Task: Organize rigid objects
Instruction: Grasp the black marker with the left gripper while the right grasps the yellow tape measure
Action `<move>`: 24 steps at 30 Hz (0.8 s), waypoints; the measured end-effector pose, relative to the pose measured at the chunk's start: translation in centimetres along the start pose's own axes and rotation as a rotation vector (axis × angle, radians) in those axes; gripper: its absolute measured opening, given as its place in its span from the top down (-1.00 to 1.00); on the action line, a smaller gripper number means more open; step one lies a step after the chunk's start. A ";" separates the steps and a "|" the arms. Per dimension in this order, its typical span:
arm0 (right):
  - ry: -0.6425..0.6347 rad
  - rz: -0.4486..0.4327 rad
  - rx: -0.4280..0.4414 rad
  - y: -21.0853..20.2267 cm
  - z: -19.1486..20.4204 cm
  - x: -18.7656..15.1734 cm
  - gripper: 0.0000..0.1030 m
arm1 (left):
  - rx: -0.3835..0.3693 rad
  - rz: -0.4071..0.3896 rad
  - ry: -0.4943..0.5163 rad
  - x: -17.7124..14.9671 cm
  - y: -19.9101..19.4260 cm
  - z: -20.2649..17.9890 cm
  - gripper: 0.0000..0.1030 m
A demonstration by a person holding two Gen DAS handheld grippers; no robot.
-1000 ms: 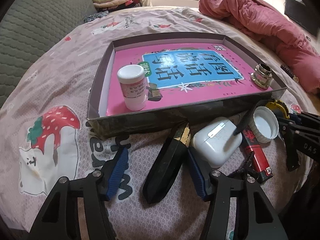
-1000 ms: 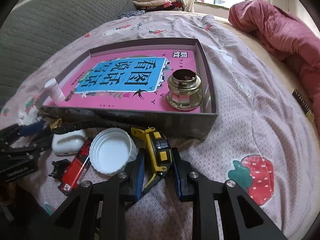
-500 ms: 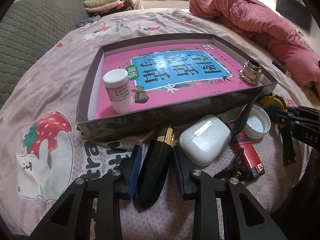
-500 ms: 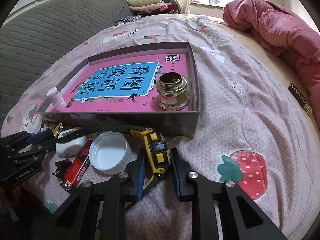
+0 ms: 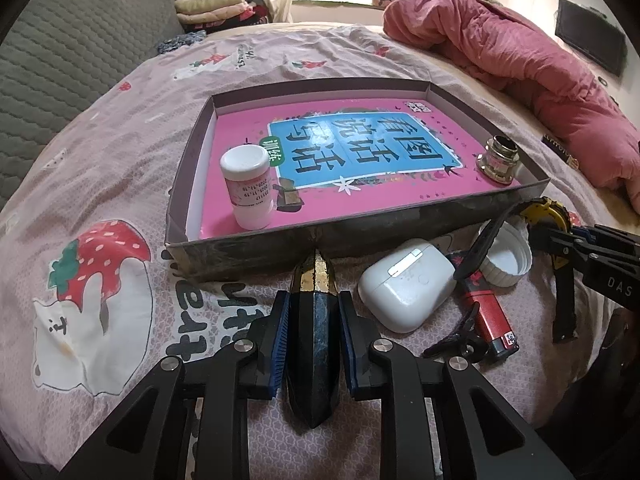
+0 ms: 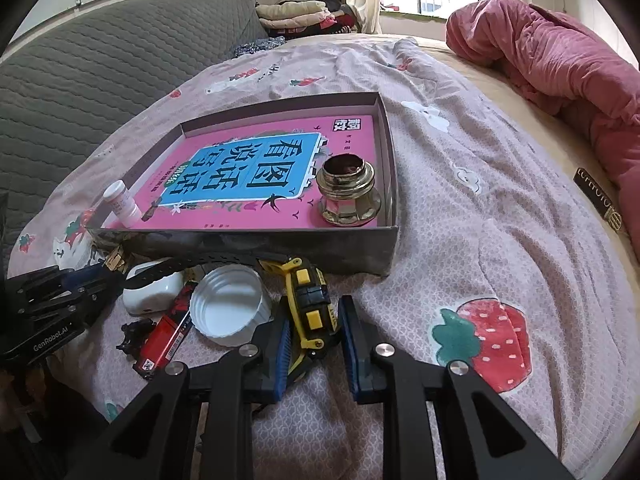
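Left gripper [image 5: 313, 330] clamped on black gold-tipped case [image 5: 313, 320], lying on bedsheet [image 5: 120, 152] against tray [image 5: 320, 236]. Right gripper [image 6: 314, 344] squeezing yellow tape measure [image 6: 306, 300]; lower half hidden. Lighter [image 5: 486, 312] partly covered by black strap [image 5: 480, 244].

- Left wrist view: you look from low and close over the bed [image 5: 120, 128], forward and downward along the left gripper [image 5: 313, 320], facing the near wall of the box [image 5: 400, 232] and the window beyond.
- Right wrist view: same low, close, tilted-down stance along the right gripper [image 6: 313, 344], set further right, so the box [image 6: 248, 242] lies ahead and to the left.
- Shared: both views take in the box, white bottle [image 5: 248, 188] [image 6: 122, 204], brass fitting [image 5: 498, 160] [image 6: 348, 188], white lid [image 5: 506, 256] [image 6: 230, 306] and red blanket [image 5: 520, 64] [image 6: 560, 60].
- Each view catches the other gripper at its edge.
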State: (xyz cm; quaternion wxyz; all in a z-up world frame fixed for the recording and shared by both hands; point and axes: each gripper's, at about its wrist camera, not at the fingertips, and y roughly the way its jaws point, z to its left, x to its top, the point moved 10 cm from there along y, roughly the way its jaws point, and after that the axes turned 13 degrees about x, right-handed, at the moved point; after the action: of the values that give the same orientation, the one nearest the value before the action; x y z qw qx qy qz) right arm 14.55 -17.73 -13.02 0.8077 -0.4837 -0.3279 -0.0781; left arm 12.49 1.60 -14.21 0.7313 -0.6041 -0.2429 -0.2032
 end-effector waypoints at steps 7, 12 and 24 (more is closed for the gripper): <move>-0.006 -0.017 0.009 -0.5 0.4 0.3 0.57 | -0.009 -0.013 -0.011 0.3 -0.7 0.2 0.55; -0.012 -0.034 0.021 -1.0 0.9 0.5 0.58 | -0.012 -0.027 -0.013 0.4 -1.2 0.2 0.55; -0.026 -0.077 0.043 -2.3 2.1 1.2 0.58 | -0.031 -0.038 -0.042 0.6 -2.1 0.6 0.55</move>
State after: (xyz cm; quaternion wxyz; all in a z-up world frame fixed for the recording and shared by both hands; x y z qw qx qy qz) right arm 13.49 -16.93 -9.96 0.8100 -0.4541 -0.3584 -0.0958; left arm 11.69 1.80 -12.12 0.7127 -0.6147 -0.2664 -0.2078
